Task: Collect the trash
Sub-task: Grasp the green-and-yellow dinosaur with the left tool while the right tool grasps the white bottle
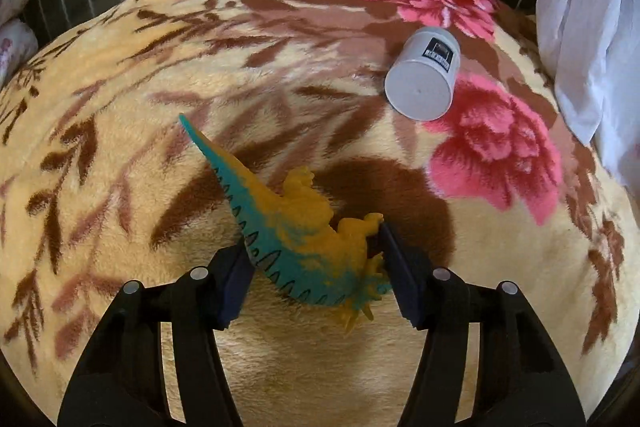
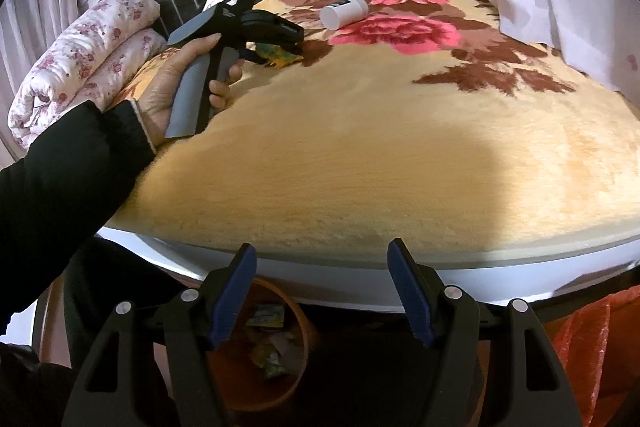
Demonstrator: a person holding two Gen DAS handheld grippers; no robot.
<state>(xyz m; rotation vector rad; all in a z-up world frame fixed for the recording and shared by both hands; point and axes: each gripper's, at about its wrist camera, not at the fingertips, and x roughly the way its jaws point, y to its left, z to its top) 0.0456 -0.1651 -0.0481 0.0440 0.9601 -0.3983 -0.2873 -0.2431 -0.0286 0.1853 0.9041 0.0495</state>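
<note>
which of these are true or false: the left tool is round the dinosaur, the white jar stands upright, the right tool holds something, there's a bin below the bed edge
1. The left tool has its fingers on either side of the yellow and teal plastic toy dinosaur. True.
2. The white cylindrical jar stands upright. False: it lies on its side on the floral plush blanket.
3. The right tool holds something. False: it is open, with nothing between its fingers.
4. An orange round bin with wrappers inside sits below the bed edge. True.

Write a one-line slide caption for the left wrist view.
Left tongs close around a toy dinosaur on the floral blanket; white jar lies beyond.
</note>
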